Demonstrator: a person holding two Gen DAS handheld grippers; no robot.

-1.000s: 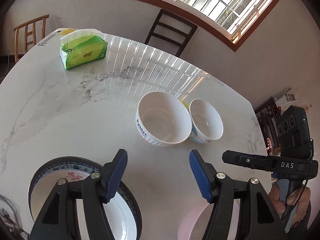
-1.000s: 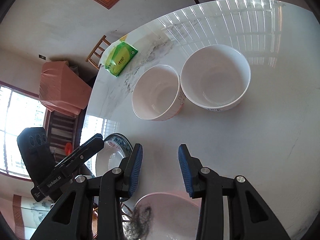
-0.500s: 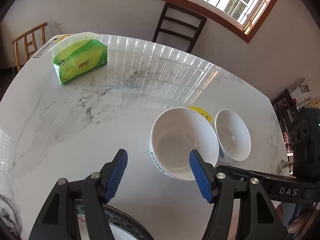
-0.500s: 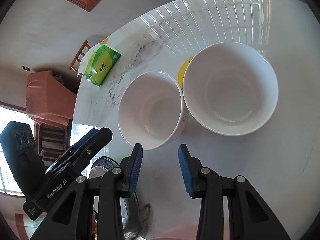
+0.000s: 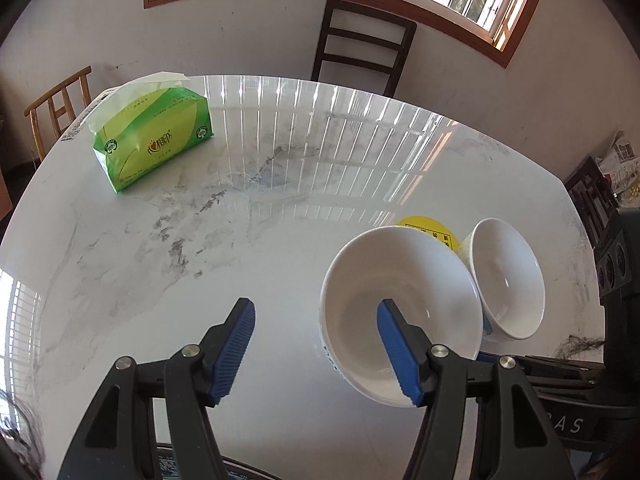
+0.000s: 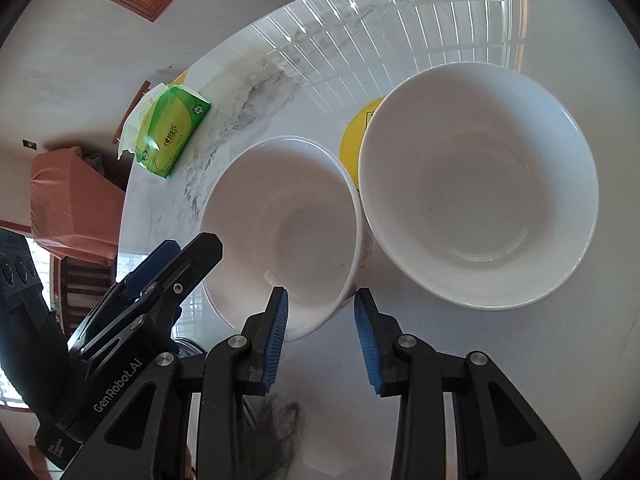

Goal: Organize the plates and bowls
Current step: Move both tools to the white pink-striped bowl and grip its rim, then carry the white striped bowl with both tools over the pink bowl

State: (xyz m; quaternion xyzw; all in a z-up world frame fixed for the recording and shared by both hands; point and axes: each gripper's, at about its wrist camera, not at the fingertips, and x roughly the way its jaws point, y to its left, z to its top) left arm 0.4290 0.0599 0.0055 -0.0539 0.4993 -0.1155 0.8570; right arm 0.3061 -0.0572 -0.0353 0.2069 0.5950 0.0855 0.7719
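Two white bowls sit touching on your marble worktop (image 5: 280, 240). Your left gripper (image 5: 316, 340) has jaws released wide, its right pad over the bigger bowl (image 5: 400, 320), w/ the rim between the jaws, no grip yet. Your right gripper (image 6: 320, 336) also has jaws released, narrower, straddling the near rim of the smaller bowl (image 6: 280, 232). Step looks like reaching for both bowls. Next: lower each pair over its rim, clench, then lift & nest.
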